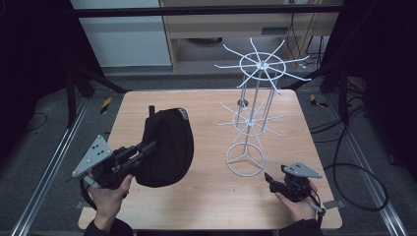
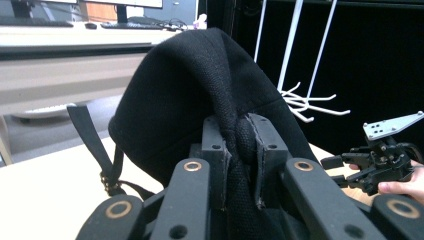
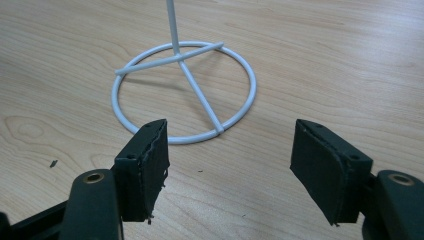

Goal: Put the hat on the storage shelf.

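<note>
While the left gripper [image 2: 239, 150] has its jaws pinching the black cap [image 1: 164, 145], the right gripper [image 3: 230, 165] rests with jaws spread.

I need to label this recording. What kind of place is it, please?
Probably a lab or workshop set up for recording. A wooden table stands between dark frames, loose cables lie on the floor, and a desk with a keyboard stands behind.
</note>
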The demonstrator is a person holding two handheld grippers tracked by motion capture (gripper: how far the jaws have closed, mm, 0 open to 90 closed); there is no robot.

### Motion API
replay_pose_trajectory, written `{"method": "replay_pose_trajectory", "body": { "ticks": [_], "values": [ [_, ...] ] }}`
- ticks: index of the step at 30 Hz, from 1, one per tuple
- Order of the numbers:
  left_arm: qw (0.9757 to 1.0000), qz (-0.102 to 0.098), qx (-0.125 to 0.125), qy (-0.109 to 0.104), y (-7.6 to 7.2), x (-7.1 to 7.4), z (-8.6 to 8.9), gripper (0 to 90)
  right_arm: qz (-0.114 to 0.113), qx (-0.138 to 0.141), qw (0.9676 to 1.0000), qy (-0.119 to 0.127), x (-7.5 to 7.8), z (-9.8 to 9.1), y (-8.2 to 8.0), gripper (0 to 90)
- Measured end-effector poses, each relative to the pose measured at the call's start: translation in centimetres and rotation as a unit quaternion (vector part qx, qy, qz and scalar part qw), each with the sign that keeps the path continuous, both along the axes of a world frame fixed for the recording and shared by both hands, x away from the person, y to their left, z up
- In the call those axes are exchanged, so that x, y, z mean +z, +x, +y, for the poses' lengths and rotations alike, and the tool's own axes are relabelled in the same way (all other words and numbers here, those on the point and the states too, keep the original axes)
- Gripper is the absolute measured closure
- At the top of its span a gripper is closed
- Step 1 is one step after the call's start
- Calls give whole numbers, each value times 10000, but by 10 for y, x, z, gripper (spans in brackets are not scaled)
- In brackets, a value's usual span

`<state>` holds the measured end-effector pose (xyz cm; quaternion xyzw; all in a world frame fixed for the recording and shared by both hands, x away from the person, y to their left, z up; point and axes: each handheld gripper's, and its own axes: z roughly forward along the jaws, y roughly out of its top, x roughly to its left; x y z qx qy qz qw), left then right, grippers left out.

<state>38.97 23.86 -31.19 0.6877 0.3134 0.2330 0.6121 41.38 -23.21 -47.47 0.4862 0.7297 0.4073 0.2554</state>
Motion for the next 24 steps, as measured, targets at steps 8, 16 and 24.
{"method": "replay_pose_trajectory", "body": {
  "ticks": [8,16,24],
  "values": [
    [9992,-359,-142,-86,-3,31,-12,786,-26,3,10000,-8,0,0,0,315],
    [9968,-625,-427,-269,-6,55,-33,787,-44,2,10000,-13,0,-1,0,315],
    [9933,-723,-711,-559,-5,80,-50,787,-58,-4,10000,-15,1,-1,0,315]
  ]
}}
